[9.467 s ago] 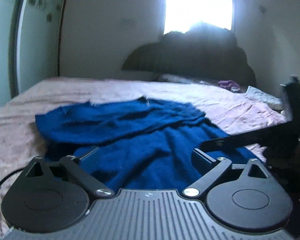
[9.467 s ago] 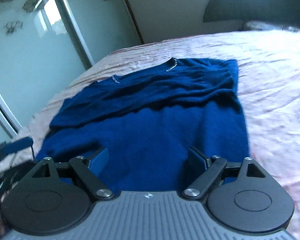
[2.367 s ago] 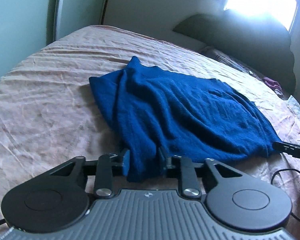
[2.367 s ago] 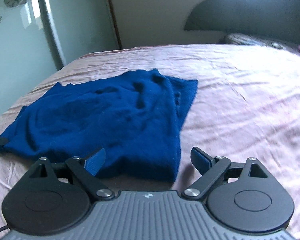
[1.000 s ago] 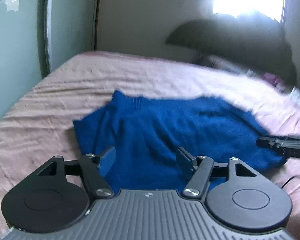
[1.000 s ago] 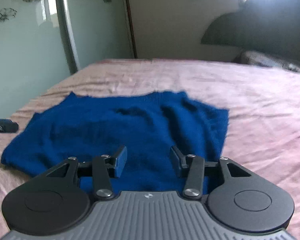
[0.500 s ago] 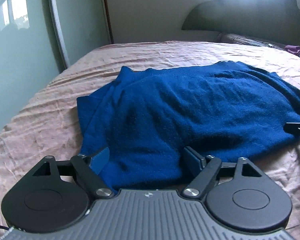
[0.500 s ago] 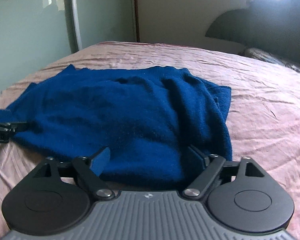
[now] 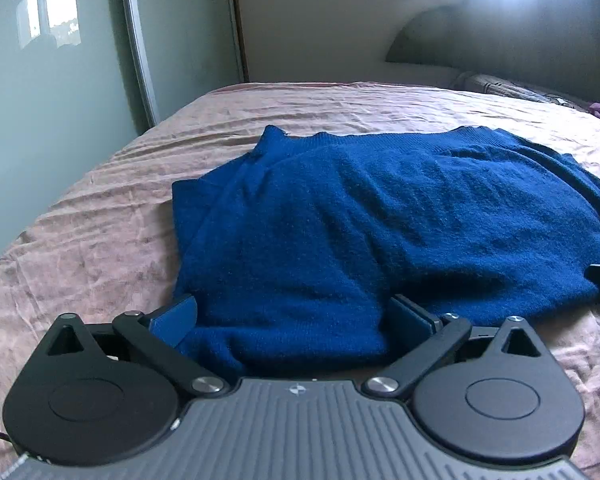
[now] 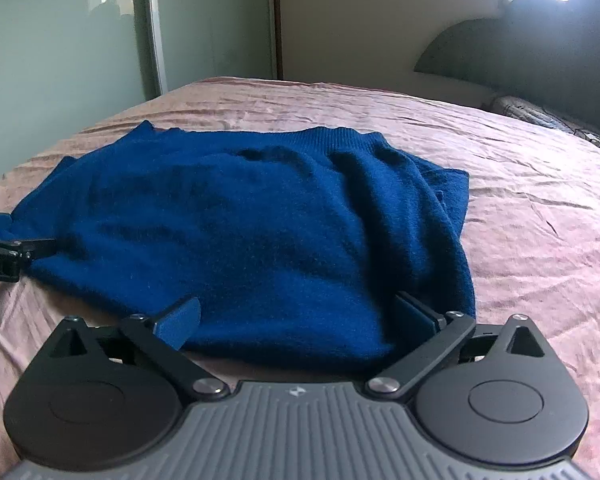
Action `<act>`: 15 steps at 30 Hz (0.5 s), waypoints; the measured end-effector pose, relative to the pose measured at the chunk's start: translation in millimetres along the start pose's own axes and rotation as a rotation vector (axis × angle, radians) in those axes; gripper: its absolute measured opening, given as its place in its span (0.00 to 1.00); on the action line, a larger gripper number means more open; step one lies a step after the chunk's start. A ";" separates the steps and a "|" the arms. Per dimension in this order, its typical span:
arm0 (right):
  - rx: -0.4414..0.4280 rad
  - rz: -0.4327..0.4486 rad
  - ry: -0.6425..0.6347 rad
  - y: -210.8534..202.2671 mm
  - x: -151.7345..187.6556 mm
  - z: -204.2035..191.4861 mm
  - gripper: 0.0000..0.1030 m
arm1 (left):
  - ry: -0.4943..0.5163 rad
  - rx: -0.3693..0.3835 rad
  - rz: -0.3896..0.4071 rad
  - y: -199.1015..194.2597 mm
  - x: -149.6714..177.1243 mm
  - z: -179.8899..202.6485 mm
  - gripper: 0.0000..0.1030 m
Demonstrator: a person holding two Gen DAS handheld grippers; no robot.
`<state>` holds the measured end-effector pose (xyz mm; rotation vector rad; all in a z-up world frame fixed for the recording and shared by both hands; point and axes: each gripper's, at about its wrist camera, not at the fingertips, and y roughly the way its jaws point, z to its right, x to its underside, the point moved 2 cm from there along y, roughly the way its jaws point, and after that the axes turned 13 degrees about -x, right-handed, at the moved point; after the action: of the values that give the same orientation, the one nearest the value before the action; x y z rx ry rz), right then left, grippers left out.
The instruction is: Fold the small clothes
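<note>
Pink bedsheet [image 9: 100, 240] under blue sweater [image 9: 380, 220], near hem between both grippers' wide jaws.

Deep blue sweater [image 9: 380, 220], pink bedsheet [image 9: 100, 240]

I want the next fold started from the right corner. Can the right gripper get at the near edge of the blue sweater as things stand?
Probably yes. The right gripper is open, its jaws straddling the near hem of the blue sweater, with nothing lying between them on the pink bedsheet.
</note>
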<state>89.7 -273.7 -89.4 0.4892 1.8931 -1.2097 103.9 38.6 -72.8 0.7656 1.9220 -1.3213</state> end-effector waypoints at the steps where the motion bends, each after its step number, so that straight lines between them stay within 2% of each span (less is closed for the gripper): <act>1: 0.001 -0.001 -0.002 0.3 0.1 -0.3 1.00 | 0.000 -0.001 0.001 -0.3 0.1 0.2 0.99; 15: -0.001 0.000 -0.001 0.1 1.3 -0.8 1.00 | -0.005 -0.005 0.009 -1.7 0.9 0.6 0.99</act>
<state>88.6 -273.1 -90.3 0.4881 1.8925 -1.2084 102.1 37.5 -72.8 0.7672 1.9156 -1.3115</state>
